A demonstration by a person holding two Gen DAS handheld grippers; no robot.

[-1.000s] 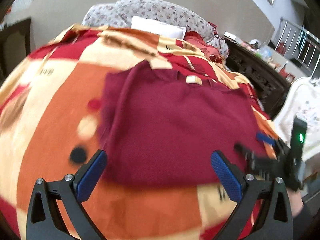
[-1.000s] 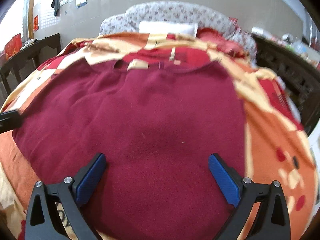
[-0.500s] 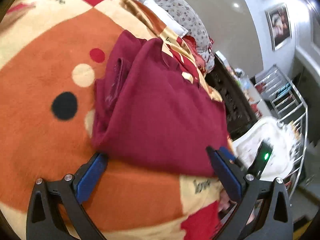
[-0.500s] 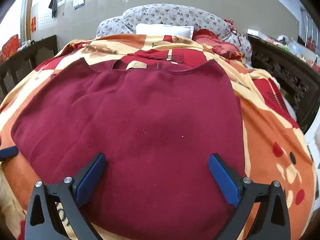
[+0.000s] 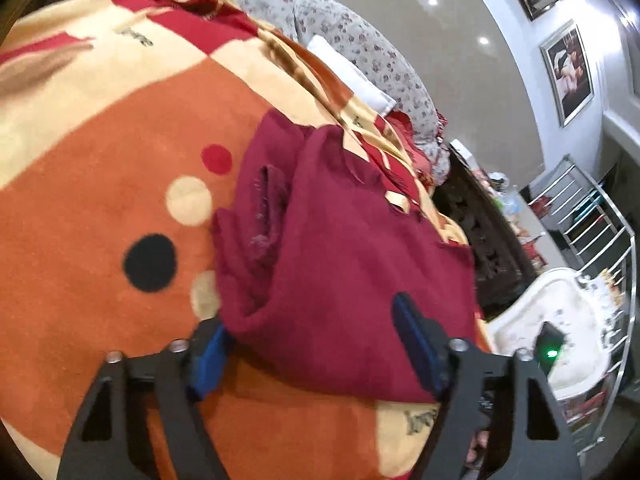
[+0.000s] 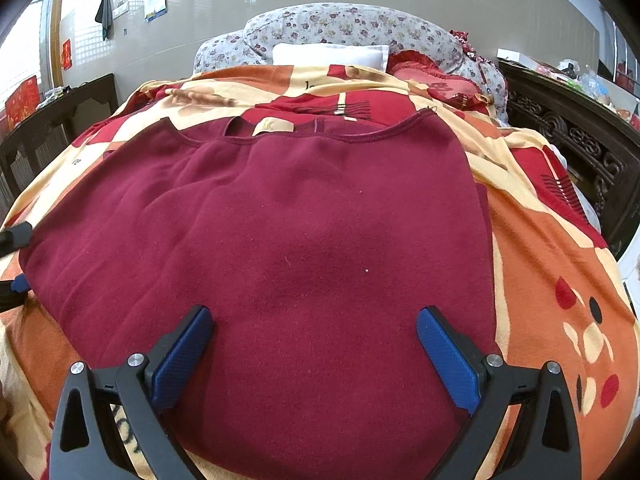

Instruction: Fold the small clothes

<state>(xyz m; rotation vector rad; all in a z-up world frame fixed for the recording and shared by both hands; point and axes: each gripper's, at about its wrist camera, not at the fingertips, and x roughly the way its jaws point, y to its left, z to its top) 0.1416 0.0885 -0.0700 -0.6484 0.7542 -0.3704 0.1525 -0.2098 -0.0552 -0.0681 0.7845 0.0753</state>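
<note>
A dark red fleece top (image 6: pixel 304 240) lies flat on the orange, red and cream blanket (image 6: pixel 552 264), neckline away from me. The left wrist view shows its left side doubled over in thick folds (image 5: pixel 260 216). My left gripper (image 5: pixel 312 348) is at the top's near left corner. Its jaws are closing, with the bunched edge of the top (image 5: pixel 340 280) between them; one pad sits beneath the corner, the other on the cloth. My right gripper (image 6: pixel 316 356) hovers open over the near hem, nothing pinched. The left gripper's fingertips (image 6: pixel 14 238) show at the right wrist view's left edge.
A floral quilt roll (image 6: pixel 360 28), a white pillow (image 6: pixel 328 54) and a red cushion (image 6: pixel 436 80) lie at the bed's head. Dark carved wooden furniture (image 6: pixel 568 132) flanks the right side. A white chair (image 5: pixel 540 312) and a metal rack (image 5: pixel 592 216) stand beyond it.
My left gripper rolled, sank and came in to the top's left corner, and its jaws narrowed around the cloth. The right gripper stayed put over the hem.
</note>
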